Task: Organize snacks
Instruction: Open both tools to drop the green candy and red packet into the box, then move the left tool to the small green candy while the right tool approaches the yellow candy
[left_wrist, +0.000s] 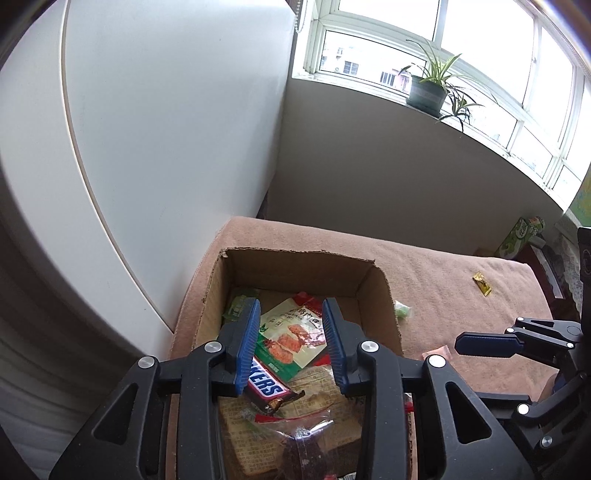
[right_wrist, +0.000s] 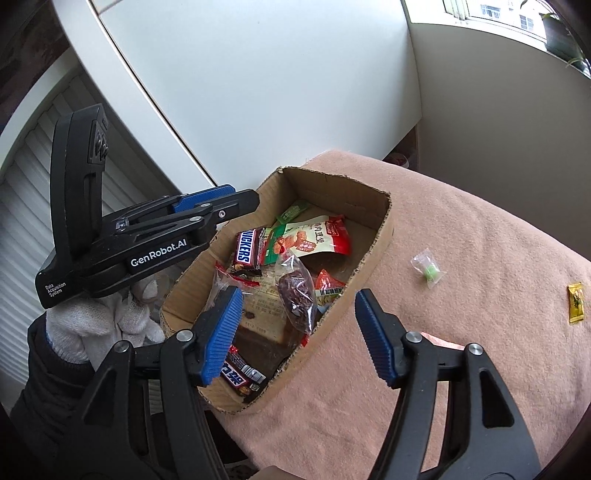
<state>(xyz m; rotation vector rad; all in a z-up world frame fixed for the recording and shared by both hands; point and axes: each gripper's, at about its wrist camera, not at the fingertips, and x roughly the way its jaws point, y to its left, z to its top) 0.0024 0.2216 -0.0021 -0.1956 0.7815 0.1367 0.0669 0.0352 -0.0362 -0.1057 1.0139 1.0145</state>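
Snickers bar (left_wrist: 266, 386) in cardboard box (left_wrist: 295, 266).

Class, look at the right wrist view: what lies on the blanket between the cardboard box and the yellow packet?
One small clear-wrapped green candy lies between the cardboard box and the yellow packet; the rest is bare pink blanket.

We observe the right gripper (right_wrist: 299, 328) with jaws spread wide, empty, over the near rim of the cardboard box (right_wrist: 373, 254). Inside lie a Snickers bar (right_wrist: 246, 251), a green-and-red pouch (right_wrist: 310, 238) and a clear bag of dark pieces (right_wrist: 297, 291). The left gripper (right_wrist: 229, 201) hovers at the box's left wall. On the pink cloth (right_wrist: 461, 350) lie a green candy (right_wrist: 428, 272) and a yellow sachet (right_wrist: 576, 302).
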